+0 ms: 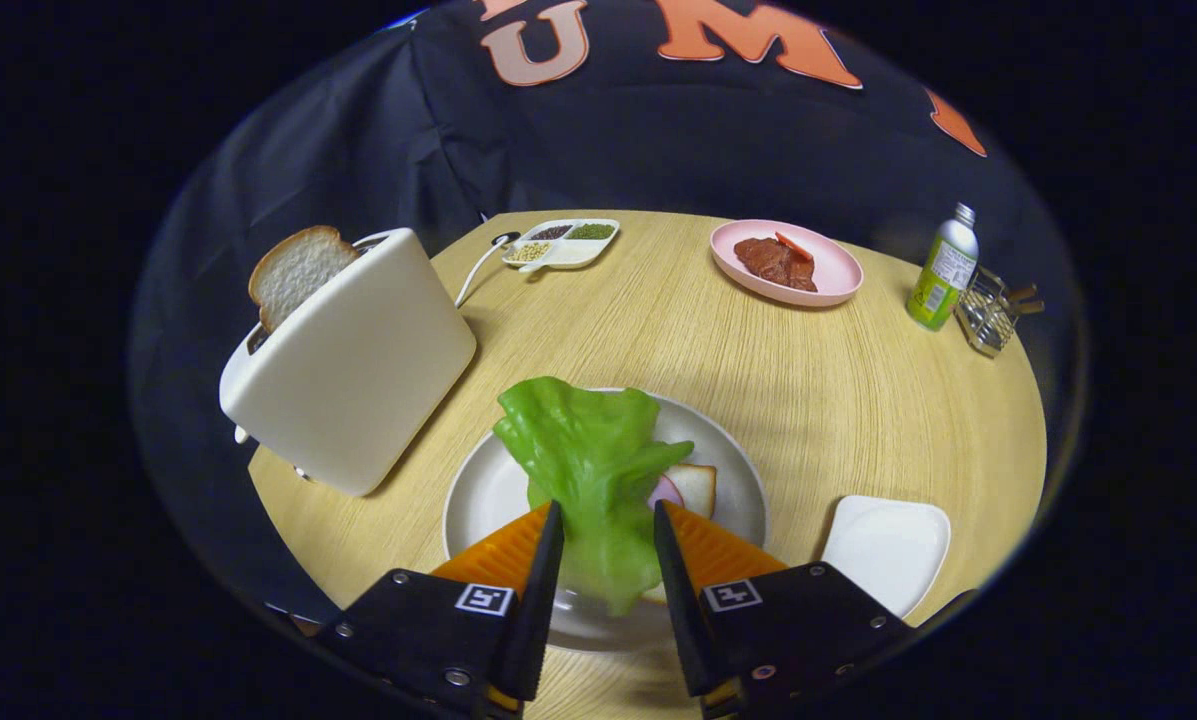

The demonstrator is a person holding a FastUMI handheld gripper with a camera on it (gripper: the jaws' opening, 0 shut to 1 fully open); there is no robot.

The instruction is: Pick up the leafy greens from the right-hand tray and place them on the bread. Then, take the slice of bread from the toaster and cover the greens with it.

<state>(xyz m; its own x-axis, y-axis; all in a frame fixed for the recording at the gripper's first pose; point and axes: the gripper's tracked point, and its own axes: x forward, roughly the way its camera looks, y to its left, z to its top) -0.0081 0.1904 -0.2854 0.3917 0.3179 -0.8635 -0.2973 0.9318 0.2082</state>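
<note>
My gripper [606,520] is shut on the leafy greens [588,460], a floppy bright green lettuce leaf that stands up between the fingers. It hangs over the round white plate [478,490], just ahead of the fingers. A slice of bread [700,486] lies on that plate, mostly hidden behind the leaf, with a pinkish round piece [666,492] showing on it. To the left stands the white toaster [358,370], tilted in this view, and a second slice of bread [296,270] sticks up from its slot.
A white square tray [888,550] lies right of the plate with nothing on it. Far across the round wooden table [858,400] are a pink plate of meat [786,262], a divided dish of grains [562,243], a green bottle [943,268] and a wire rack [990,312].
</note>
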